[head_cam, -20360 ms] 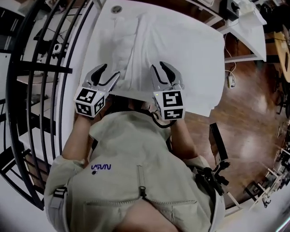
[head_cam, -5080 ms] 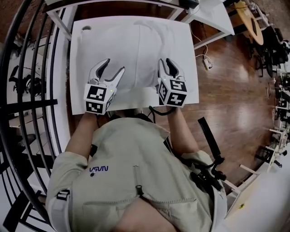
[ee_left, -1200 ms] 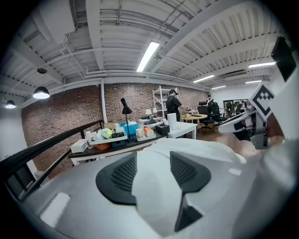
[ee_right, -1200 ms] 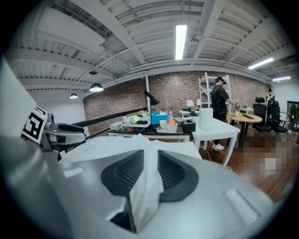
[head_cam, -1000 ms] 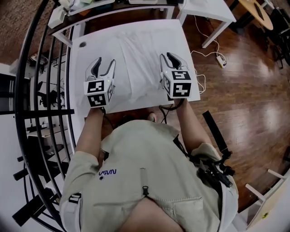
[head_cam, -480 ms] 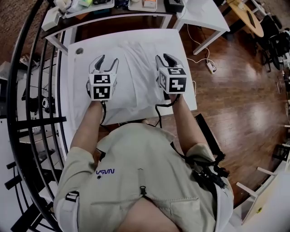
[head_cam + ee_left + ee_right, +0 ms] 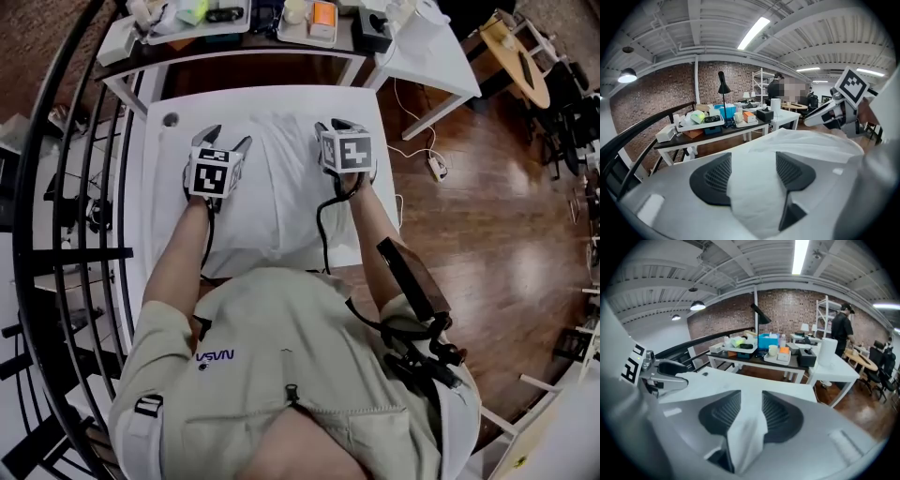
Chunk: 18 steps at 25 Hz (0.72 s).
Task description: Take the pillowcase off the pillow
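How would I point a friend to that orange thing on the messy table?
Beyond the white table stands a dark side table crowded with clutter. On its right-hand tray, beside a pale cup, sits a small box, the only orange-topped thing there.

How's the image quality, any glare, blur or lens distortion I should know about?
Head view: fisheye bends the black railing, and glare streaks the wooden floor. Left gripper view: dark vignetted corners, a mosaic patch over distant people. Right gripper view: the ceiling strip light blows out; the white pillowcase shows little texture.
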Each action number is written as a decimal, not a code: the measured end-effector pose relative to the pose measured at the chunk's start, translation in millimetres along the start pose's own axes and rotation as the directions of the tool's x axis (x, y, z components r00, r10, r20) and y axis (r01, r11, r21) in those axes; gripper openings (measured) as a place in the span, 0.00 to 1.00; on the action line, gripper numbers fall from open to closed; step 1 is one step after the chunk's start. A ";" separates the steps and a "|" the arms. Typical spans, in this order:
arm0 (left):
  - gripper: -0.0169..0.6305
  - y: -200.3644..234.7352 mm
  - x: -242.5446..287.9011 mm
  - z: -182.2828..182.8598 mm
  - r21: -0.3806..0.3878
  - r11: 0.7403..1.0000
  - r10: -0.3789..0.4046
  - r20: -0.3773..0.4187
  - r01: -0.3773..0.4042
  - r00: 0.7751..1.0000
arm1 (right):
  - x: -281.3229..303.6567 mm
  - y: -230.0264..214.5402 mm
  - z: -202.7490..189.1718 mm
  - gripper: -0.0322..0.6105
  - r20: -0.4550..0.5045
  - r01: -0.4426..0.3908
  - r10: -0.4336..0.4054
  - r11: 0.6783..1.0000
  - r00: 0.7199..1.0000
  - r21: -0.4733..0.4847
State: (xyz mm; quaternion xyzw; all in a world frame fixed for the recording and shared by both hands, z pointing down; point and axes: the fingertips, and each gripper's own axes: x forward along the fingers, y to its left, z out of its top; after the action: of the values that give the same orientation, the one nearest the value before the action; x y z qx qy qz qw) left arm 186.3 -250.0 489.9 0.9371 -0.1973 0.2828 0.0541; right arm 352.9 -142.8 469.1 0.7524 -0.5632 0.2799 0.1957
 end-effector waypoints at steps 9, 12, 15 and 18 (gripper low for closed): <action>0.42 -11.6 28.8 -16.9 0.051 0.996 -0.066 -0.171 0.076 0.983 | 65.1 22.9 -21.1 0.29 -0.239 -0.124 0.097 0.987 0.966 -0.103; 0.22 -16.9 28.2 -26.4 0.095 0.991 -0.077 -0.210 0.099 0.975 | 70.8 19.0 -39.0 0.20 -0.299 -0.106 0.068 0.988 0.952 -0.113; 0.05 -13.3 21.9 -27.5 0.122 0.989 -0.056 -0.181 0.079 0.982 | 67.2 16.9 -37.2 0.07 -0.249 -0.100 0.079 0.992 0.965 -0.073; 0.05 -9.7 7.7 -19.9 0.106 0.993 -0.043 -0.122 0.056 0.992 | 54.3 4.5 -28.3 0.07 -0.179 -0.053 0.046 0.998 0.983 -0.034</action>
State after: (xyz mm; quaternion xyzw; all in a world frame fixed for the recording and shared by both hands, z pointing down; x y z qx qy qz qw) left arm 186.0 -239.4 510.8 0.9246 -0.1547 0.3476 0.0213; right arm 354.2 -166.9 525.5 0.7061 -0.5674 0.3400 0.2529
